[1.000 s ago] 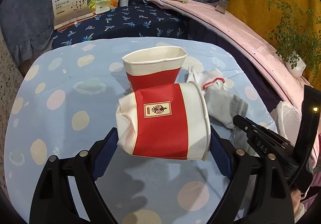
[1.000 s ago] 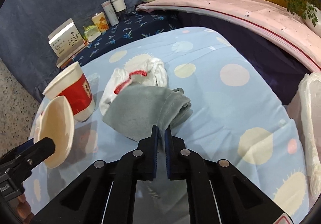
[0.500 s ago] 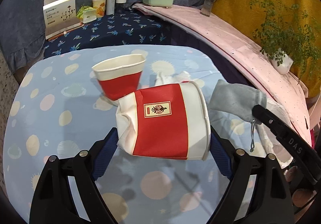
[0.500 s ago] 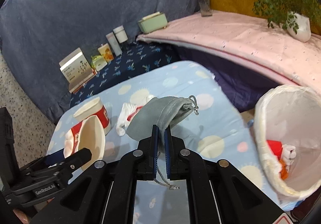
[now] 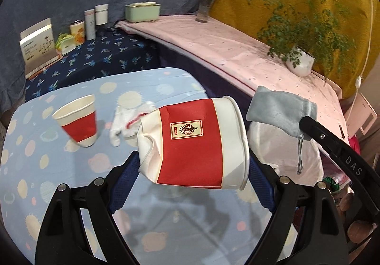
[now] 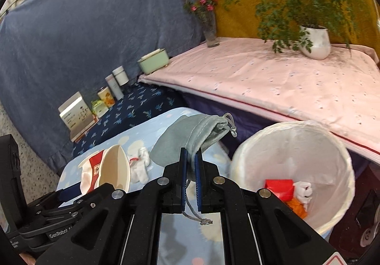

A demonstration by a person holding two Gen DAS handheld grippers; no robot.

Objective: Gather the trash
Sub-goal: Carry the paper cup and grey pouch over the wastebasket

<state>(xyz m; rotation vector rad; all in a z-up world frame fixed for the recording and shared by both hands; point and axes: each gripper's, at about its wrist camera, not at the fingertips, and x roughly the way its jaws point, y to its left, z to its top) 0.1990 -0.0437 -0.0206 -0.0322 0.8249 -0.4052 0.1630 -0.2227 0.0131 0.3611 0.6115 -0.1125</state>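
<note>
My left gripper (image 5: 192,165) is shut on a crumpled red-and-white paper cup (image 5: 192,141), held on its side above the blue spotted table (image 5: 59,182); the cup also shows in the right wrist view (image 6: 106,170). My right gripper (image 6: 191,163) is shut on a grey drawstring pouch (image 6: 192,134), held in the air beside the white-lined trash bin (image 6: 292,170); the pouch also shows in the left wrist view (image 5: 280,110). A second red-and-white cup (image 5: 78,120) stands on the table, with a white crumpled cloth (image 5: 128,118) next to it.
The bin holds a red box (image 6: 279,189) and orange and white scraps. A pink-covered ledge (image 6: 261,80) carries a white plant pot (image 6: 315,42) and a vase (image 6: 210,32). A dark floral surface (image 5: 95,58) behind the table holds bottles, a can and a booklet.
Both grippers rose and swung right, away from the table toward the bin. The pouch was lifted off the table and now hangs near the bin's rim.
</note>
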